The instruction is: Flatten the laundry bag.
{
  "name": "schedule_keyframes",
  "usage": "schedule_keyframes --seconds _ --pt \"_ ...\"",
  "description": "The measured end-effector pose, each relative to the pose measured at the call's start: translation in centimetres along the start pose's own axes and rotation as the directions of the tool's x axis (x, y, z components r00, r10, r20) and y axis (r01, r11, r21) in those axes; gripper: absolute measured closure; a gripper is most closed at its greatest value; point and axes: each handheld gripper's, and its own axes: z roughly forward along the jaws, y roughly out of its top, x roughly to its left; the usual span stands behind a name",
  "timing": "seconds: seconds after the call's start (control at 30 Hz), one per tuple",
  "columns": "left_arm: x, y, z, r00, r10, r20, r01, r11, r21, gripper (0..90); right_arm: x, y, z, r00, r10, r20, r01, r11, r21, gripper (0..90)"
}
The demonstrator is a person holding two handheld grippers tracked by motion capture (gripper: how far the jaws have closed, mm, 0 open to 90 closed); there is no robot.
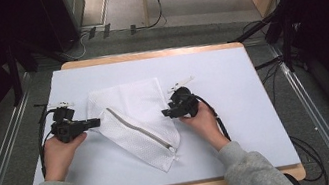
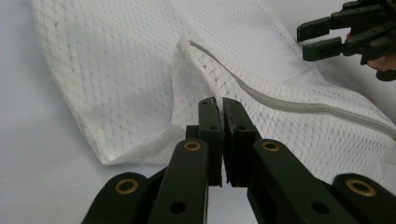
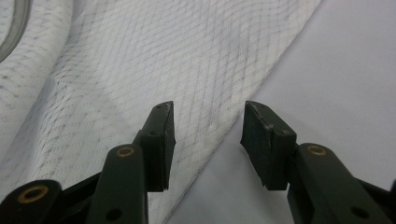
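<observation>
On the white tabletop (image 1: 239, 125) a white mesh bag (image 1: 137, 122) lies at centre. The left tongs (image 1: 92, 123) pinch its nine o'clock corner; the right tongs (image 1: 166, 113), jaws spread, hover at its three o'clock edge.

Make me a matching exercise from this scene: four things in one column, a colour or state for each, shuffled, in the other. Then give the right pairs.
Column one:
1. left gripper
2. right gripper
3. zipper
4. mesh laundry bag

Column two:
A. grey, running slantwise across the folded flap
B. jaws apart, over the bag's edge
C. jaws closed, pinching a corner of the mesh
D. white, lying partly folded over on the white table cover

Pairs: 1-C, 2-B, 3-A, 4-D
</observation>
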Motion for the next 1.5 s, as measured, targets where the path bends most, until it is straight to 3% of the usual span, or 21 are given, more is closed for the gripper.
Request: schedule_keyframes --seconds 0.3,0.4,0.47,0.6,0.77,1.13,1.5 --pt "-0.4 -1.1 -0.7 0.9999 -0.015 0.005 0.015 0.9999 -0.004 88.1 -0.3 0.6 0.8 1.0 -0.002 0.003 0.002 1.0 0.0 56.5" --pt "-0.4 -1.3 -0.7 0.9999 -0.015 0.001 0.015 0.9999 -0.002 87.9 -0.3 0.8 1.1 0.9999 -0.011 0.007 0.011 1.0 -0.006 61.1" --pt "-0.4 -1.4 -0.8 0.9999 -0.015 0.0 0.015 0.9999 0.001 87.8 0.1 0.8 1.2 0.9968 -0.057 0.057 0.057 0.998 -0.001 72.7" --pt "-0.4 -1.4 -0.8 0.9999 -0.015 -0.002 0.015 0.9999 0.002 87.7 0.1 0.9 1.3 0.9958 -0.07 0.06 0.07 0.998 -0.004 81.3" --pt "-0.4 -1.4 -0.8 0.9999 -0.011 -0.001 0.011 0.9999 0.0 87.5 -0.5 1.0 1.2 0.9991 -0.036 0.02 0.036 0.999 0.005 88.5" --pt "-0.5 -1.0 -0.5 1.0 -0.006 0.005 0.006 1.0 0.003 87.3 -2.5 0.8 -0.3 0.9977 0.04 0.056 -0.039 0.999 -0.013 88.4" --pt "-0.9 0.1 0.7 0.9994 0.024 0.025 -0.025 0.9995 0.021 87.2 -5.5 -0.6 -2.8 0.9861 0.128 0.106 -0.124 0.991 -0.042 88.4"
